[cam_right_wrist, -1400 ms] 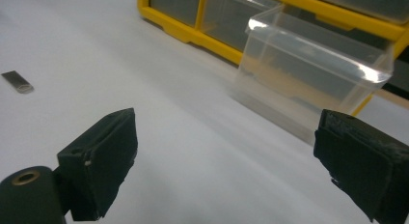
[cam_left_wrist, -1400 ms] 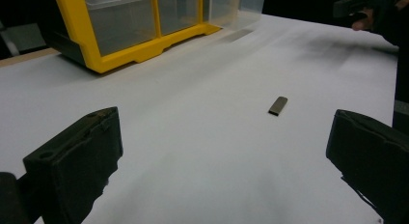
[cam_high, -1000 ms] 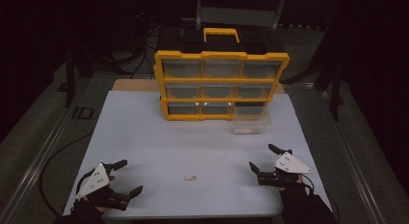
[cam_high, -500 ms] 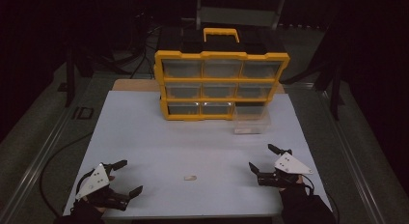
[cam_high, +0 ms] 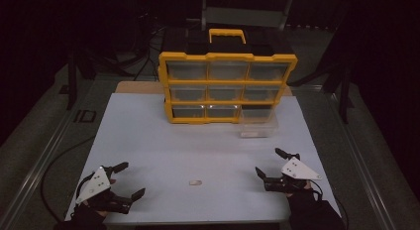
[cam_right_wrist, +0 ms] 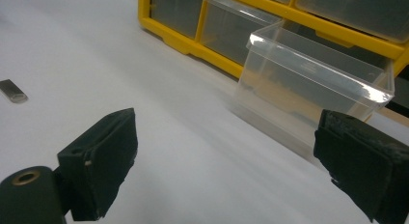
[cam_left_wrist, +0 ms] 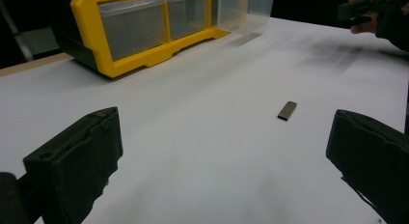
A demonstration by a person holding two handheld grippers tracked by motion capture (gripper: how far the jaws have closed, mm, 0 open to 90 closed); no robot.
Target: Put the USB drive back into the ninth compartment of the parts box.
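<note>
Both the left tongs point(cam_high: 127, 180) and the right tongs point(cam_high: 270, 163) rest low at the near corners of the white tabletop point(cam_high: 148, 136), jaws spread wide and holding nothing. Between them, well apart from either, lies a small flat piece point(cam_high: 195, 182), perhaps metal. A clear drawer point(cam_high: 258, 125) stands pulled out of the yellow organizer point(cam_high: 228, 86), at its bottom right slot.

Yellow nine-drawer organizer cabinet point(cam_high: 228, 86), black top, yellow carry handle point(cam_high: 227, 35); standing on the white tabletop point(cam_high: 148, 136)'s far edge.
</note>
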